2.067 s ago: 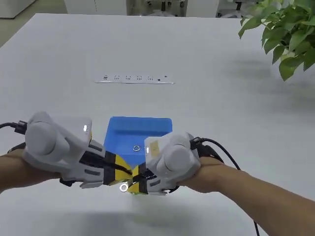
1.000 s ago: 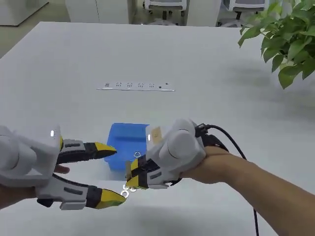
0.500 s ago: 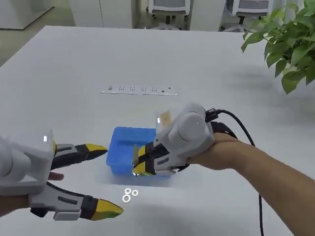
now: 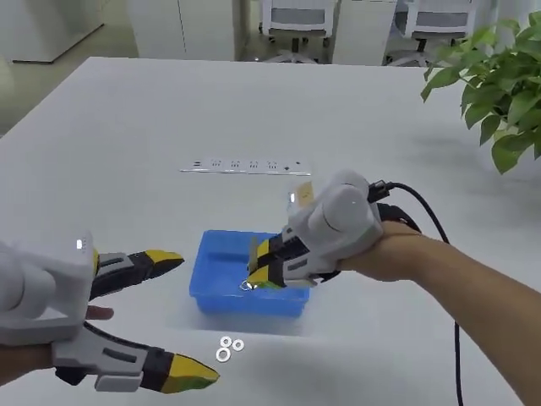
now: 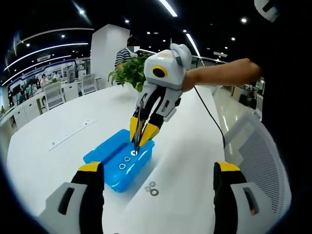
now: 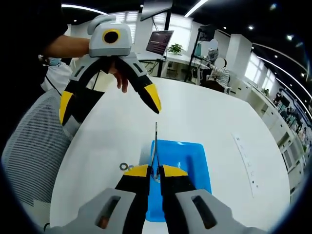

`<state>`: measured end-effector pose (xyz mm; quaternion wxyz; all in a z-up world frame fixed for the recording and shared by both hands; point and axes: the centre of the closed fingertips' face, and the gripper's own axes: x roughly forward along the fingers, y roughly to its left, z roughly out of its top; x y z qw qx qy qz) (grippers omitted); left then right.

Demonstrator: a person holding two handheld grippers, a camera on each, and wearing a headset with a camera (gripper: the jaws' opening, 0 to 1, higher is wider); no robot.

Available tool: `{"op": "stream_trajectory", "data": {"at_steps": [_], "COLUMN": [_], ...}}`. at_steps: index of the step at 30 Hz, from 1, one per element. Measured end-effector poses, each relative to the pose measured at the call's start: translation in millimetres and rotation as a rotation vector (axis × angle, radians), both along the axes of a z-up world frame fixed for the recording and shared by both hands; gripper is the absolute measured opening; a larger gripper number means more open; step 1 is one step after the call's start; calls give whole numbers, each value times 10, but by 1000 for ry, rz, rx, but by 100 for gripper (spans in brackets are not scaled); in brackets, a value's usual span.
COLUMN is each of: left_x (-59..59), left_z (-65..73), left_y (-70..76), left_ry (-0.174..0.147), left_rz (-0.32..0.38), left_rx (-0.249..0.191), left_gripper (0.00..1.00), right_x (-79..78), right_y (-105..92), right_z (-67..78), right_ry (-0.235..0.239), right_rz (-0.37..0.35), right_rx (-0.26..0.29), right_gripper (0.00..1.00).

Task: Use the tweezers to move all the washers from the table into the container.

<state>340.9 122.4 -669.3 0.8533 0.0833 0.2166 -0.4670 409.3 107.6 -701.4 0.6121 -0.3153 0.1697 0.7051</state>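
My right gripper [image 4: 264,272] is shut on thin metal tweezers [image 4: 251,264] and hangs over the blue container [image 4: 245,303]. The tweezers' tips point down into it, with what looks like a washer [image 4: 248,286] at their end. In the left gripper view the tweezers [image 5: 136,139] reach down to the container [image 5: 105,152], where two washers [image 5: 125,162] lie. Three washers [image 4: 228,347] lie on the table just in front of the container. My left gripper [image 4: 182,317] stands wide open and holds nothing, left of the container and the loose washers.
A flat power strip [image 4: 245,166] lies farther back on the white table [image 4: 380,127]. A green plant [image 4: 499,76] stands at the right edge. Office chairs [image 4: 296,21] stand beyond the far edge. A cable [image 4: 439,237] trails from the right gripper.
The right gripper rose from the loose washers on the table and moved back over the container. The left gripper drew away to the left and opened wide.
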Motion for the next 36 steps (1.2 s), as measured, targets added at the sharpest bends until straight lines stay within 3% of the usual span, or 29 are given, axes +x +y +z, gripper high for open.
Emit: {"op": "stream_trajectory", "data": {"at_steps": [21, 28, 36], "left_x": [278, 359, 539], "left_z": [42, 14, -6], "left_y": [-47, -105, -169], "left_ry": [-24, -21, -38], "left_rz": [-19, -71, -108], "left_rx": [-1, 8, 32], "left_gripper": [89, 71, 56], "right_x": [192, 220, 235], "right_y": [-6, 12, 19], "right_z": [-301, -396, -485], "right_ry": [31, 33, 50], "right_rz": [9, 21, 30], "right_rx": [-13, -19, -21], "right_gripper": [9, 9, 9]}}
